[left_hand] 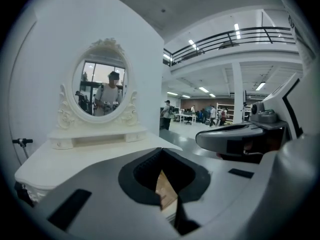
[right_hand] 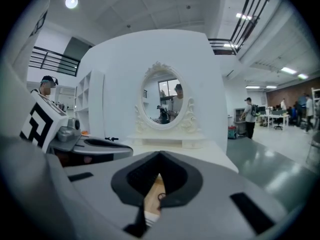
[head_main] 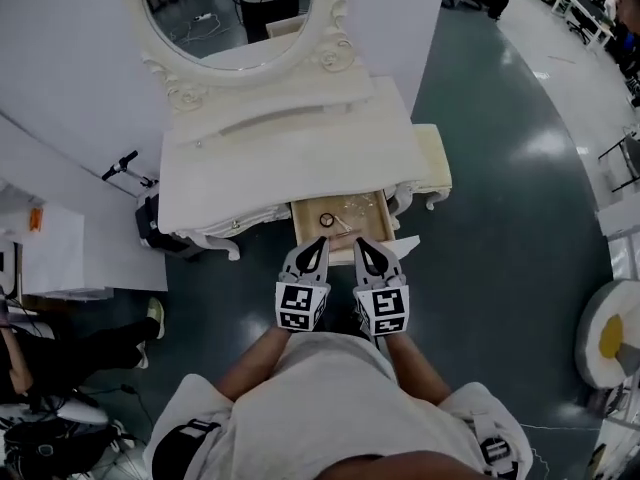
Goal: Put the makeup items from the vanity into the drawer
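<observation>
**Both grippers shut and empty at the open drawer**

The person stands facing a cream-white carved vanity desk (head_main: 290,158). Its oval mirror in an ornate cream frame (head_main: 225,8) rises at the back against a white wall panel. A shallow drawer with a pale wooden floor (head_main: 368,228) is pulled out toward the person from the right part of the desk's front, over the dark glossy floor (head_main: 500,248).

A small black ring (head_main: 327,220) lies on the wood inside the drawer, near its left wall. Just to the right of the ring, farther back, lie a few pale, see-through bits (head_main: 352,206) that are too small to name.

The left gripper (head_main: 318,244) and the right gripper (head_main: 364,246) are held side by side, close but not touching. Their tips point at the drawer's front edge, and their black-and-white marker cubes sit back near the person's white top.

In the left gripper view, the dark pads of the jaws meet with nothing between them. Only a sliver of the drawer's wood shows through the slot below the pads. The right gripper view shows the same thing: the jaws are pressed together and hold nothing. Through their slot you can see the wood of the drawer and the black ring lying on it.
</observation>
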`<move>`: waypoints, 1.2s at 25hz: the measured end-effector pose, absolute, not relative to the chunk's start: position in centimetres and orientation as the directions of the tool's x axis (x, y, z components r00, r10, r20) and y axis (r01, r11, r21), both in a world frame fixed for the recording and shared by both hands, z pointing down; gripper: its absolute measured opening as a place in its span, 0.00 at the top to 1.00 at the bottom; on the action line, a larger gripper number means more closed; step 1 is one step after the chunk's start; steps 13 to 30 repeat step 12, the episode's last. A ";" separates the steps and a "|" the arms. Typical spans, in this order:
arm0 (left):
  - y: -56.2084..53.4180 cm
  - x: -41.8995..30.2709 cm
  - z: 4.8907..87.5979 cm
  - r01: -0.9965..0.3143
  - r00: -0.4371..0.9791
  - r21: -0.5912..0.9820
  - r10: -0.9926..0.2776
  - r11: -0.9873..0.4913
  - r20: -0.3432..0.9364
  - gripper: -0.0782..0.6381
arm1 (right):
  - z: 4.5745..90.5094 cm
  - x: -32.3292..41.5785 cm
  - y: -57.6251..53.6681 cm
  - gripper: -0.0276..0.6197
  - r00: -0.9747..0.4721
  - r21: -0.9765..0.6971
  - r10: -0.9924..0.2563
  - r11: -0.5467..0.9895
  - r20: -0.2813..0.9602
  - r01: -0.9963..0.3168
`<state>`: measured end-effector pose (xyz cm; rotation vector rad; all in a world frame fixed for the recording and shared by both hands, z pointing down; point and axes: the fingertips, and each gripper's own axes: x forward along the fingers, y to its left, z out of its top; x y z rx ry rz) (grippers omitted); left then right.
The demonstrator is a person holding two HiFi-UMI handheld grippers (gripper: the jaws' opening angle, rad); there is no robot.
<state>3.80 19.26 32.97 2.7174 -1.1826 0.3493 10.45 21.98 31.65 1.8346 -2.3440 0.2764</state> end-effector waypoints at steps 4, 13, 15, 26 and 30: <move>19.6 5.6 32.0 -0.719 0.684 0.077 -0.682 -0.691 0.258 0.88 | 31.4 12.2 23.0 0.94 -0.203 -0.049 -0.951 0.197 0.234 -0.979; 20.2 6.5 31.5 -0.671 0.727 0.074 -0.635 -0.738 0.260 0.88 | 30.5 12.0 22.9 0.94 -0.181 -0.033 -0.958 0.178 0.222 -0.983; 20.2 6.5 31.5 -0.671 0.727 0.074 -0.635 -0.738 0.260 0.88 | 30.5 12.0 22.9 0.94 -0.181 -0.033 -0.958 0.178 0.222 -0.983; 20.2 6.5 31.5 -0.671 0.727 0.074 -0.635 -0.738 0.260 0.88 | 30.5 12.0 22.9 0.94 -0.181 -0.033 -0.958 0.178 0.222 -0.983; 20.2 6.5 31.5 -0.671 0.727 0.074 -0.635 -0.738 0.260 0.88 | 30.5 12.0 22.9 0.94 -0.181 -0.033 -0.958 0.178 0.222 -0.983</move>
